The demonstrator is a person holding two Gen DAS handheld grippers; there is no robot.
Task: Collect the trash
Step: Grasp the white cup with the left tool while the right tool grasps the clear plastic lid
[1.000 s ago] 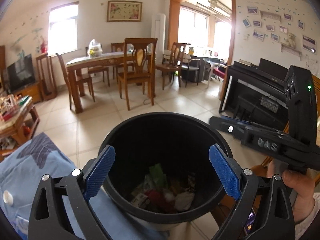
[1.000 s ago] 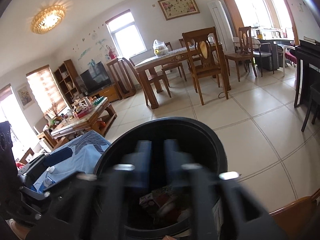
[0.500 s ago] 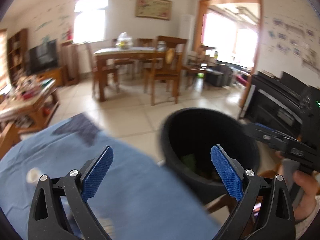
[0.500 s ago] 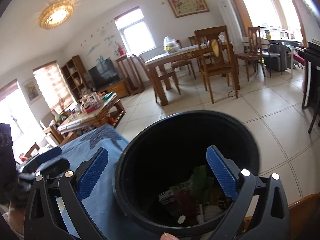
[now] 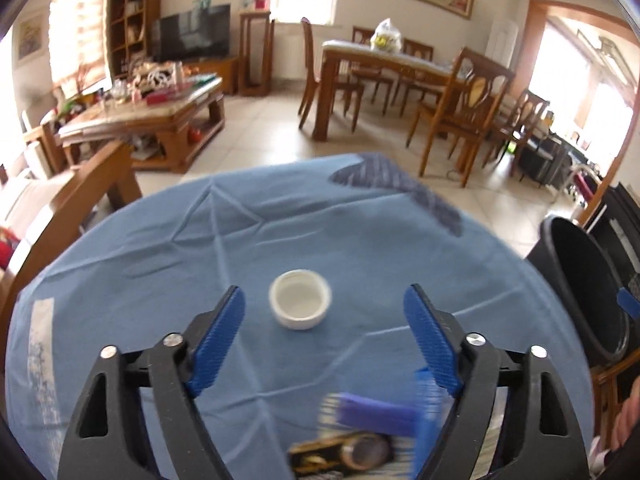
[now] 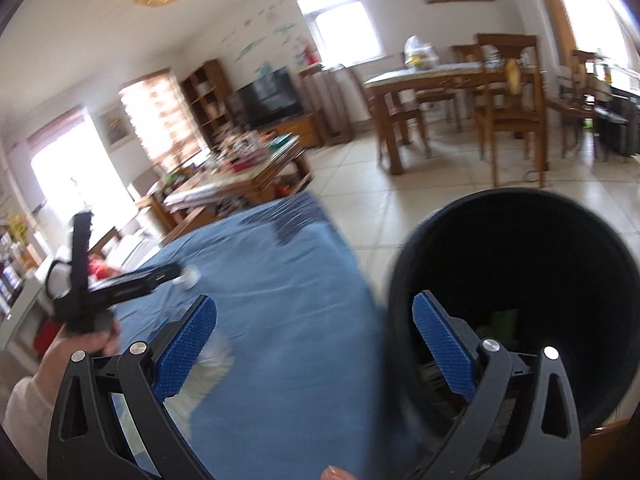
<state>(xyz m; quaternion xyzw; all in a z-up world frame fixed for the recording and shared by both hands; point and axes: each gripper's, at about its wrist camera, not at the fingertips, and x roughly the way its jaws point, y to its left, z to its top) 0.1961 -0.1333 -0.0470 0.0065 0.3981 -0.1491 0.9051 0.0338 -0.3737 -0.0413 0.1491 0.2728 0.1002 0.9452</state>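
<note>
In the left wrist view, nearest the lens, a blurred blue-and-dark packet (image 5: 372, 436) lies on the blue-clothed bench (image 5: 160, 248), low between the arms of the left hand-held gripper (image 5: 324, 332). Its jaws stand apart and are closing, with nothing pressed between the blue pads. Just beyond the fingertips and apart from them sits a white bottle cap (image 5: 300, 305), open side up, on the cloth. The black trash bin (image 5: 580, 288) shows only as a slice at the right edge, beside the bench.

The right wrist view gives what that one lacks: the bin's open mouth (image 6: 516, 280), with a bit of green litter deep inside, right behind the right pad. The right hand-held gripper (image 6: 316, 344) is spread wide and empty, straddling the bench edge and the bin rim. It also shows the person's left hand (image 6: 84, 340) gripping the other tool's handle over the cloth, with the cap (image 6: 190, 278) a small white blur at its tip.

Farther off in both views stand a cluttered coffee table (image 5: 152, 108) and a dining table (image 5: 400, 64) with chairs.
</note>
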